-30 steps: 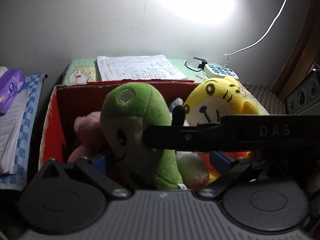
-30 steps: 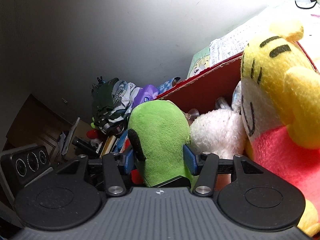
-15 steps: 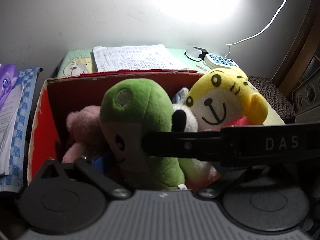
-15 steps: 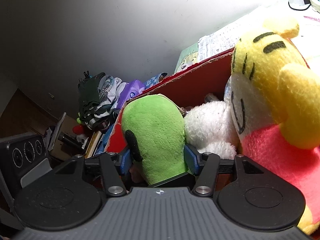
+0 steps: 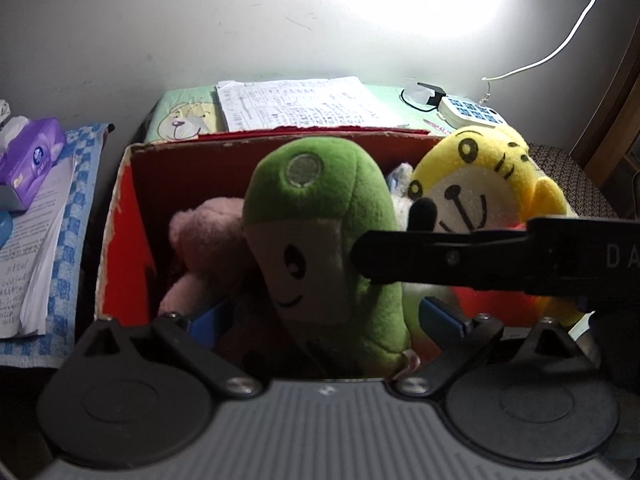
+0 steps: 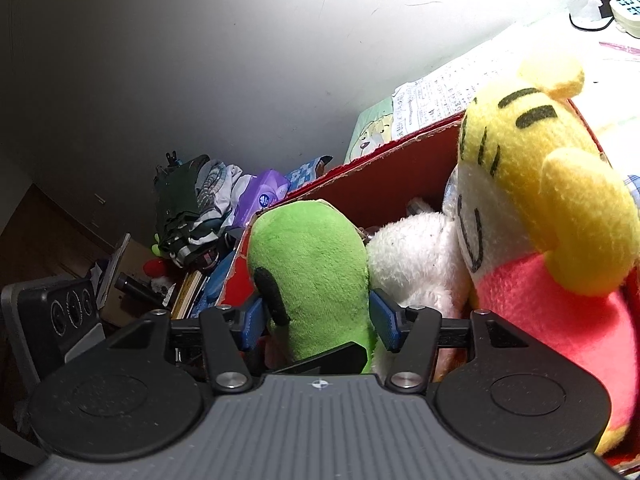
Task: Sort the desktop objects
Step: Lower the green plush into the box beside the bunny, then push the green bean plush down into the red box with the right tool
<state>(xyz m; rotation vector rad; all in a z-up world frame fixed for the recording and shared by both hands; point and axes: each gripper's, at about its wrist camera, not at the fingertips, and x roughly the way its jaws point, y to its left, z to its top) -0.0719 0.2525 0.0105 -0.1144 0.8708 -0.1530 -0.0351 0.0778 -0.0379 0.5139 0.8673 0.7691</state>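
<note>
We spread our left gripper (image 5: 324,320) wide around the green plush (image 5: 320,240) standing in the red box (image 5: 124,216), pink plush (image 5: 204,248) left of it. Our right gripper (image 6: 316,320) clamps the same green plush; the yellow plush (image 6: 540,208) sits to its right.

Each handheld gripper shows a grey ribbed body at the bottom of its view, flanked by two round black discs and black linkage arms fastened with silver screws. The left gripper (image 5: 324,322) and the right gripper (image 6: 316,322) both carry blue pads on their jaws. In the left wrist view, the right gripper's black finger crosses the frame, bearing a small screw and pale letters "DA".
</note>
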